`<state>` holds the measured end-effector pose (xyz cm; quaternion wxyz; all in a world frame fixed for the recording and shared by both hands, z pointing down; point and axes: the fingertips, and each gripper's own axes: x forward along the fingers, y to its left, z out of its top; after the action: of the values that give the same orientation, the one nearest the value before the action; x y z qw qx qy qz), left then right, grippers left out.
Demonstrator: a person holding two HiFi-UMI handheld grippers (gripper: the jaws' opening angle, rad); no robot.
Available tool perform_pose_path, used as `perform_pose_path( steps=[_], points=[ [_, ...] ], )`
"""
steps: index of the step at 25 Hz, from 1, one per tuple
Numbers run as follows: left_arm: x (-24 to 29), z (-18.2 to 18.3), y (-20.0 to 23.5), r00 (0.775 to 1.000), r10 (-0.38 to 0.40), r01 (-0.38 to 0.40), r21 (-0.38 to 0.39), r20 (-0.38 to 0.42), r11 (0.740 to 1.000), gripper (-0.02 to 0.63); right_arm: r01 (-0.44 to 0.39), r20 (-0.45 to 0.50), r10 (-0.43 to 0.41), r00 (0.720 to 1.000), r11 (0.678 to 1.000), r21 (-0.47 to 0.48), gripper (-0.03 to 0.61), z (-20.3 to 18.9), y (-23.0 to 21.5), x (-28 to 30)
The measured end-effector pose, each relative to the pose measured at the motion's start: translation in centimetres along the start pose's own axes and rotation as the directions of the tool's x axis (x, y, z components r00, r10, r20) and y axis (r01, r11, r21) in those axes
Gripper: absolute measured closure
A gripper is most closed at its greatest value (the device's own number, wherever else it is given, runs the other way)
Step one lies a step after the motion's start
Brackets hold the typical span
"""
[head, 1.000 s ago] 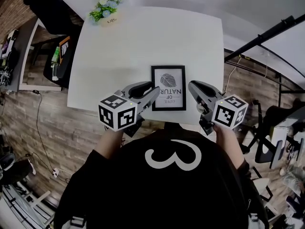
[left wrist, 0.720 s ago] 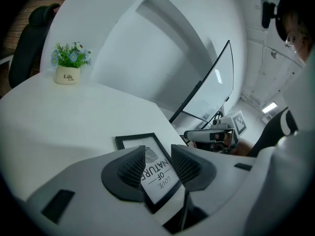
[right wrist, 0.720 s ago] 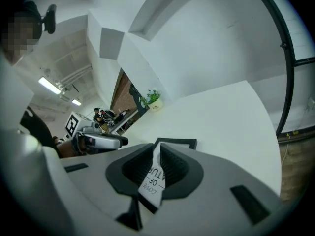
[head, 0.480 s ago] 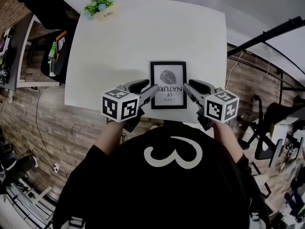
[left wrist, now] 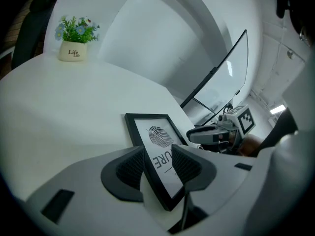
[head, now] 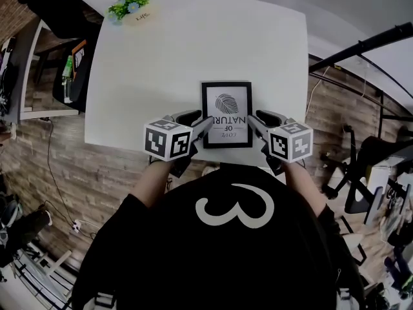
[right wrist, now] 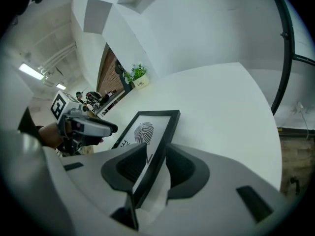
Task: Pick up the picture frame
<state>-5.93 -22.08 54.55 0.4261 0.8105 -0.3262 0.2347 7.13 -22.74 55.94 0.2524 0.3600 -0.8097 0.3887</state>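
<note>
**Near.** L gripper [left wrist: 157,165]: jaws drawn narrow, left rail of picture frame [left wrist: 156,137] nipped btwn the pads, toward its near corner. R gripper [right wrist: 156,165]: same on the other side, jaws narrow on the right rail. Frame is seen low on the white table [head: 193,50], close to the near edge, print up. Whether it is clear of the top can't be told.

**Risks (judged):**
- Slip. One pad of each pair looks to be set on the glass side, not on the rail alone. Glass is slick, so frame could be squeezed out if grip is light.
- Pivot. Both grips are taken toward the near end and the far end is left unsupported. It may droop & swing about the pads once raised.
- Twist. If the 2 sides aren't raised together, frame gets racked. Glass could be stressed or a rail pulled free.
- Drop. Table edge is just beside, so a lost frame would prob. go to the floor.
- Spread. If grippers are drawn apart, rails are dragged out of the pads.

**Far.** Flower pot [head: 132,8] at far-left corner is well apart. No contact expected.
</note>
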Motion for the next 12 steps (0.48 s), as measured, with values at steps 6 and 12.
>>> perform_pose_path(
  steps=[6, 12],
  points=[
    [0.8, -0.8, 0.7, 1.0, 0.019, -0.02, -0.022, -0.019, 1.0, 0.453, 0.017, -0.03, -0.018, 0.999, 1.0, -0.015, 0.455, -0.4, -0.2, 0.9],
    [1.2, -1.2, 1.4, 0.999, 0.042, -0.043, -0.026, -0.035, 0.999, 0.453, 0.028, -0.045, -0.029, 0.999, 1.0, -0.01, 0.455, -0.9, -0.3, 1.3]
  ],
)
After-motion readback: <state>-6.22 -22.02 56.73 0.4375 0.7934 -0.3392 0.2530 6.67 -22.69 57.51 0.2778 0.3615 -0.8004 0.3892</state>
